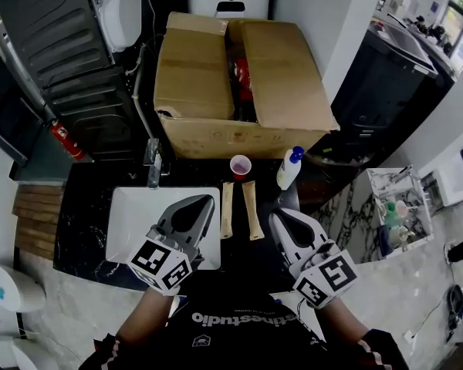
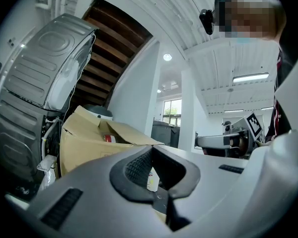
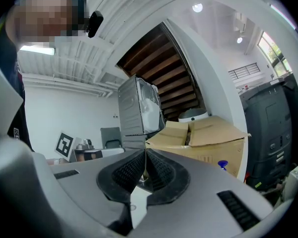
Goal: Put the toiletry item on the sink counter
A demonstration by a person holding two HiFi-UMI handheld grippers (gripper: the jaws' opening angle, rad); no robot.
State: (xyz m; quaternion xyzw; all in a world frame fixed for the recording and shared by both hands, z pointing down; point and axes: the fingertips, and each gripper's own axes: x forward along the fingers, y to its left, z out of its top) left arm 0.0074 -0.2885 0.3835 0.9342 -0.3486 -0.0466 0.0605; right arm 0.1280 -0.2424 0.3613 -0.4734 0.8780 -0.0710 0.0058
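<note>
Holding nothing, left gripper (image 1: 203,202) and right gripper (image 1: 278,216) fingers meet closed; red item (image 1: 244,76) lies inside cardboard box (image 1: 191,62).

This is a washroom corner set up inside a large open hall, not a lived-in home. A white sink (image 1: 131,226) with a faucet (image 1: 153,164) sits in a dark marble surface (image 1: 85,206), beside a grey laundry machine (image 1: 62,60). Around it are a big cardboard box (image 1: 208,75), a fire extinguisher (image 1: 65,141), an exposed stair underside (image 2: 114,53) and office strip lights (image 2: 251,77).
</note>
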